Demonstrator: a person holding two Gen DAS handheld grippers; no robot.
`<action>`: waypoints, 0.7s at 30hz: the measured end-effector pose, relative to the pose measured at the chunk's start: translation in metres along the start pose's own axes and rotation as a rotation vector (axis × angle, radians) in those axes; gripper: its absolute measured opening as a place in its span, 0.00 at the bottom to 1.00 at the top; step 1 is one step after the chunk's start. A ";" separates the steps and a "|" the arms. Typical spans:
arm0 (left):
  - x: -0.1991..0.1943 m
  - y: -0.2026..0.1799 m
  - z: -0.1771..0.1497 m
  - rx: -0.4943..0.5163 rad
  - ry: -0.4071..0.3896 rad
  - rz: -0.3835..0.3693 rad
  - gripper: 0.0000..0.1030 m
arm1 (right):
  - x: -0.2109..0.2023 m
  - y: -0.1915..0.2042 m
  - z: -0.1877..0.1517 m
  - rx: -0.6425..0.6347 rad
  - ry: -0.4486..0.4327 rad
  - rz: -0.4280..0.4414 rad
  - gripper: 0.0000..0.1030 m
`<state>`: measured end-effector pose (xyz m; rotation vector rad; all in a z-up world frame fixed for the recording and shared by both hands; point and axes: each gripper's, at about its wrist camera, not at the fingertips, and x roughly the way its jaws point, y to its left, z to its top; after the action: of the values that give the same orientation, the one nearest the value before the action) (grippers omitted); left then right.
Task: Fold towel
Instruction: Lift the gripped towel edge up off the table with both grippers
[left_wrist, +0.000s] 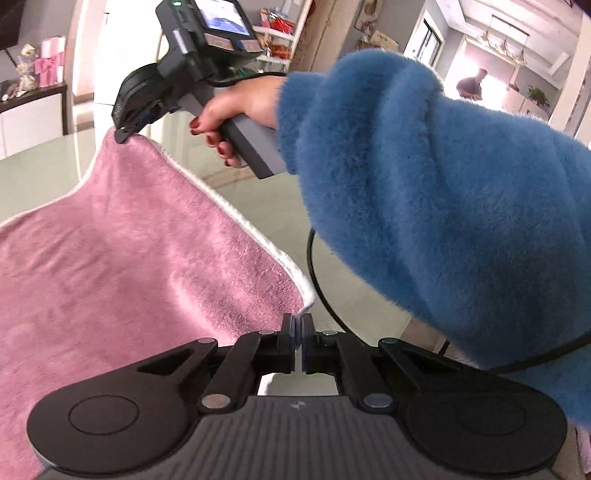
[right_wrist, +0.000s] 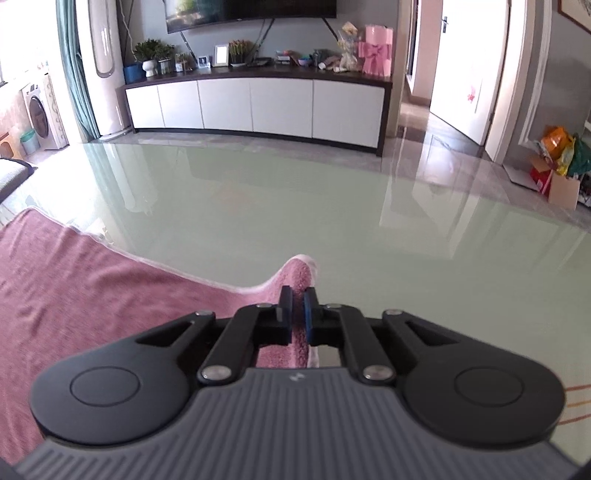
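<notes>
While both corners along one edge are raised off the glossy pale-green tabletop (right_wrist: 295, 206), the pink towel (left_wrist: 122, 266) spreads leftward from the grippers as a broad plush sheet with a soft sheen, a short nap and a narrow white hem running along its border. Seen from the left wrist, its far corner rises to a peak where the right gripper (left_wrist: 123, 134) bites it, and the hemmed edge sags in a shallow curve from that peak down to the near corner at the left gripper (left_wrist: 297, 321), whose jaws are pressed together on the white-edged tip. To the right of the towel, a hand (left_wrist: 236, 110) with dark red nails wraps the grey handle of the far tool, and a fluffy blue sleeve (left_wrist: 443, 206) fills the right side, with a black cable (left_wrist: 317, 280) looping under it. From the right wrist, the towel lies at the lower left, flat and faintly creased where it rests on the tabletop, then climbs into a small rounded fold of cloth that pokes up just beyond the jaws, which pinch it between their blue pads. Farther back, beyond the tabletop, stands a long white cabinet (right_wrist: 255, 105).
</notes>
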<state>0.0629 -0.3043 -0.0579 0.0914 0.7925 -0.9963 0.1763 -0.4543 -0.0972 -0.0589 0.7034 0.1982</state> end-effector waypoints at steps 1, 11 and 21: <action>-0.007 0.003 -0.002 -0.008 -0.009 0.007 0.03 | -0.002 0.008 0.005 -0.009 -0.004 0.000 0.06; -0.078 0.043 -0.033 -0.059 -0.044 0.120 0.03 | 0.006 0.100 0.037 -0.105 -0.026 0.047 0.06; -0.150 0.095 -0.077 -0.204 -0.059 0.244 0.03 | 0.033 0.177 0.064 -0.148 -0.028 0.114 0.06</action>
<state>0.0505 -0.1114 -0.0445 -0.0177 0.8038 -0.6814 0.2062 -0.2680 -0.0678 -0.1572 0.6642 0.3599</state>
